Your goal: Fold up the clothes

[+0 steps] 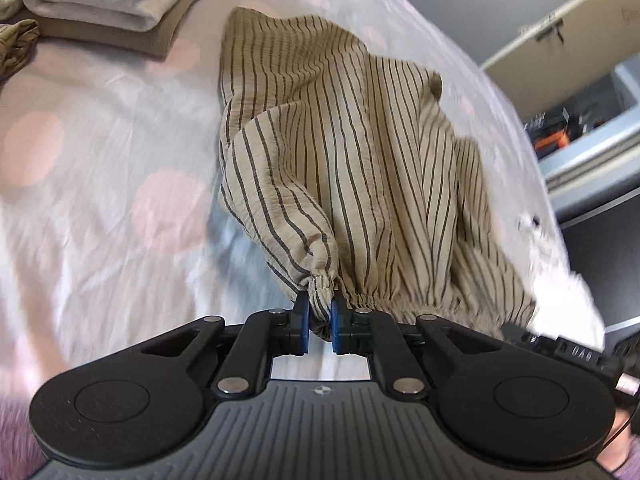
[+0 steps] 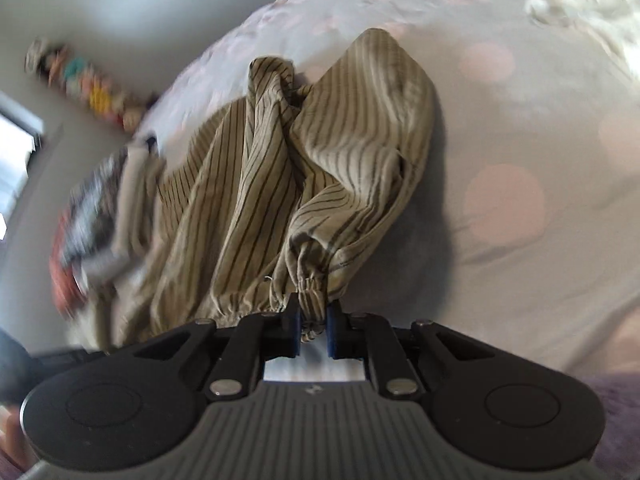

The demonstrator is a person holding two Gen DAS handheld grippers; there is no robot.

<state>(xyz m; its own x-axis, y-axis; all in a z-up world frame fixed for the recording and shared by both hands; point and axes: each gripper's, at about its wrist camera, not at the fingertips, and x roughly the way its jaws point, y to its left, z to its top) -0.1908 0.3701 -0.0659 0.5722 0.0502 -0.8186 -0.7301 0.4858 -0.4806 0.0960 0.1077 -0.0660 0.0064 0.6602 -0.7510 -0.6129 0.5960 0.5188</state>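
Note:
A beige garment with thin dark stripes (image 1: 340, 140) hangs from its gathered elastic waistband above the bed. My left gripper (image 1: 319, 312) is shut on one bunched end of that waistband, its blue pads pressing the cloth. In the right wrist view the same striped garment (image 2: 320, 152) droops in folds, and my right gripper (image 2: 314, 316) is shut on the other end of the waistband. The lower part of the garment still rests on the bed sheet (image 1: 100, 180). The right gripper's black body shows at the lower right edge of the left wrist view.
The white sheet has pale pink dots (image 2: 504, 200). Folded cream and tan clothes (image 1: 104, 4) are stacked at the far left, with an olive piece (image 1: 16, 44) beside them. A shelf with boxes (image 1: 580, 120) stands past the bed's right edge. Blurred clothes (image 2: 100, 216) lie at the left.

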